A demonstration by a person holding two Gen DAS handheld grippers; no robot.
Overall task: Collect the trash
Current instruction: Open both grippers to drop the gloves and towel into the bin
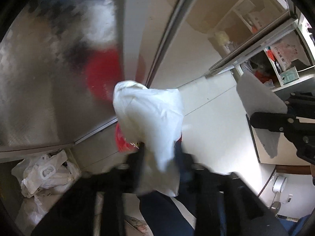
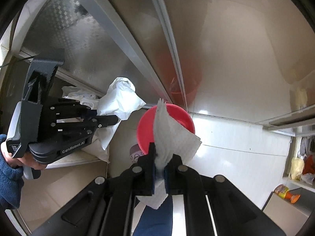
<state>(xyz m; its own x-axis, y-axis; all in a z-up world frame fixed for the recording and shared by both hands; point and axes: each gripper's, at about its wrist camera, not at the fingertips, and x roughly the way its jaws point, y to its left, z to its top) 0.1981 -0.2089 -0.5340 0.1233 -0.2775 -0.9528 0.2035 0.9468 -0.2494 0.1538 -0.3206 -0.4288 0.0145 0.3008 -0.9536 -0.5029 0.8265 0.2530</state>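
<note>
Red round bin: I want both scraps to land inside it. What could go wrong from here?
The crumpled white sheet at the left tongs hangs beside the red round bin in the right wrist view, so it might fall among the white plastic bags. The flat white paper towel clamped in the right tongs spreads past the rim and could drape over it.

Embossed paper towel (image 2: 173, 137), glossy floor tiles (image 2: 236, 137)
</note>
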